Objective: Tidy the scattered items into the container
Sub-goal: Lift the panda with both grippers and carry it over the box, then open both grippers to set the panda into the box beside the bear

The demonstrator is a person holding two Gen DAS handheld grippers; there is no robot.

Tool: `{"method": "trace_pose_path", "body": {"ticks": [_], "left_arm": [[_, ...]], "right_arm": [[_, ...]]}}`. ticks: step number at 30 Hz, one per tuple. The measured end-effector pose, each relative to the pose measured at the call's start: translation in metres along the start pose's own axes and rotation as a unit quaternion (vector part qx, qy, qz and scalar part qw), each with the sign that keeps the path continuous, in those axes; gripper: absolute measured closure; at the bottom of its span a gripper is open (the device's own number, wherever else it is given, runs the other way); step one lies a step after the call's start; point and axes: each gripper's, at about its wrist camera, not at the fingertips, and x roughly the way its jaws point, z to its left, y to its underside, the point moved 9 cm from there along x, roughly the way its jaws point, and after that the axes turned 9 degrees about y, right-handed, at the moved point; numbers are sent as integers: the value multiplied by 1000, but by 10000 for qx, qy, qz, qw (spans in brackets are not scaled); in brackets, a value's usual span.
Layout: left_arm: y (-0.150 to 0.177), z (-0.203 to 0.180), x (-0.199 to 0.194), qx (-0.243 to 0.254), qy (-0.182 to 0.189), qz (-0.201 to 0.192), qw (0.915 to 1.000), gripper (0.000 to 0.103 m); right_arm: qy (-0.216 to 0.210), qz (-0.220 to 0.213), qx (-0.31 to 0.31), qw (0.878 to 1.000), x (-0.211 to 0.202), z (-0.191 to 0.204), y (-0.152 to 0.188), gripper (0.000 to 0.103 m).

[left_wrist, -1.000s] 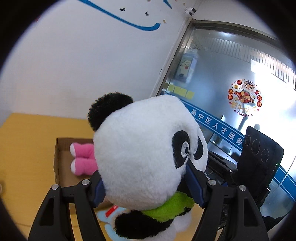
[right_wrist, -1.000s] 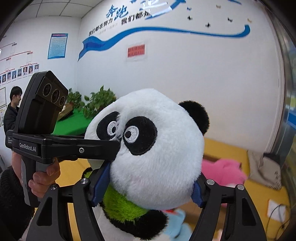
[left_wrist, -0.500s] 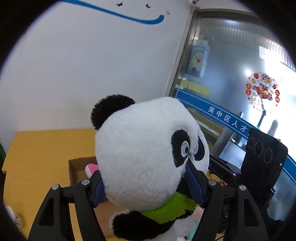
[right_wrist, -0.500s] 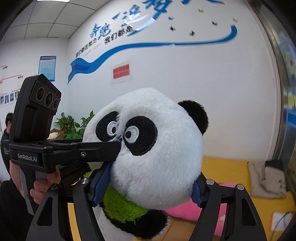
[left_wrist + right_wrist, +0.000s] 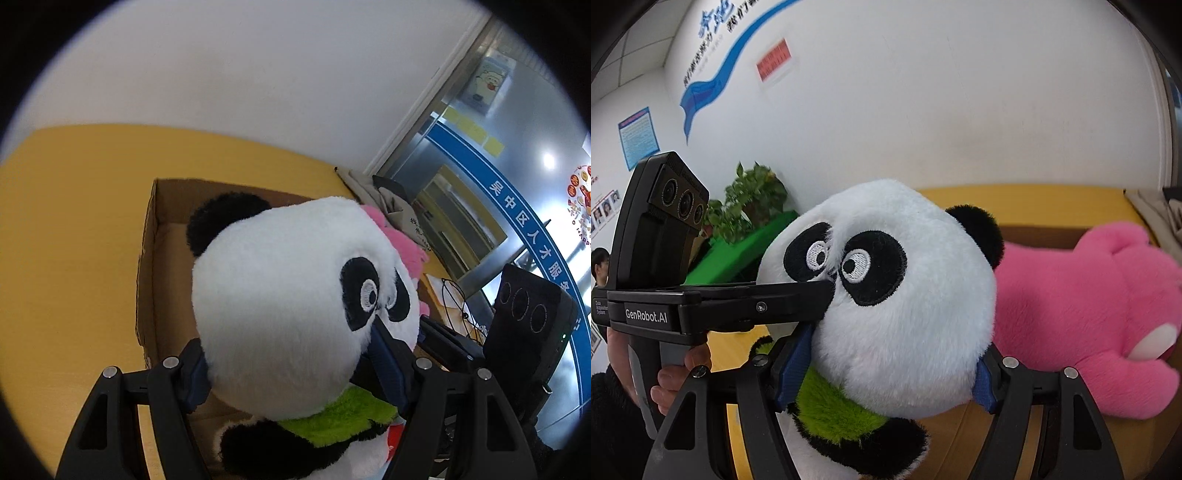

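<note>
A black-and-white plush panda (image 5: 280, 314) with a green scarf fills both views. My left gripper (image 5: 291, 365) is shut on its head, one finger by its nose. My right gripper (image 5: 890, 373) is also shut on the head (image 5: 905, 317) from the other side. The panda hangs over an open cardboard box (image 5: 151, 243) on a yellow table (image 5: 74, 221). A pink plush toy (image 5: 1082, 314) lies in the box behind the panda, and its edge shows in the left wrist view (image 5: 399, 240). The left gripper's body (image 5: 701, 302) shows at the left of the right wrist view.
A grey cloth bag (image 5: 391, 206) lies at the table's far end by a glass door (image 5: 498, 166). Cables (image 5: 454, 306) lie beside the box. A white wall stands behind the table. A potted plant (image 5: 750, 206) and a person (image 5: 600, 266) are at the far left.
Both grippers have tilted down and carried the panda closer over the box. The box's inside and the pink toy now show much larger.
</note>
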Motion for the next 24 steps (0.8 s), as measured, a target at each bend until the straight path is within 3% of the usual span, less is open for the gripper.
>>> {"method": "trace_pose_path", "body": {"ticks": [4, 10, 15, 19, 21, 24], "left_arm": [[14, 22, 17, -259, -8, 138, 9996, 29], [16, 28, 20, -348, -73, 14, 9994, 25], [33, 31, 15, -145, -407, 305, 9986, 19], [43, 28, -14, -290, -607, 79, 9977, 18], [53, 24, -32, -183, -819, -47, 9965, 18], [70, 2, -46, 59, -695, -206, 9974, 18]], "right_arm": [[151, 670, 254, 9973, 34, -6, 25, 26], [347, 943, 101, 9949, 47, 0, 32, 26], [474, 1357, 38, 9896, 65, -3, 42, 22], [398, 1452, -81, 9886, 46, -4, 48, 12], [394, 1206, -129, 9918, 22, -8, 42, 11], [492, 923, 106, 9945, -25, -31, 42, 0]]}}
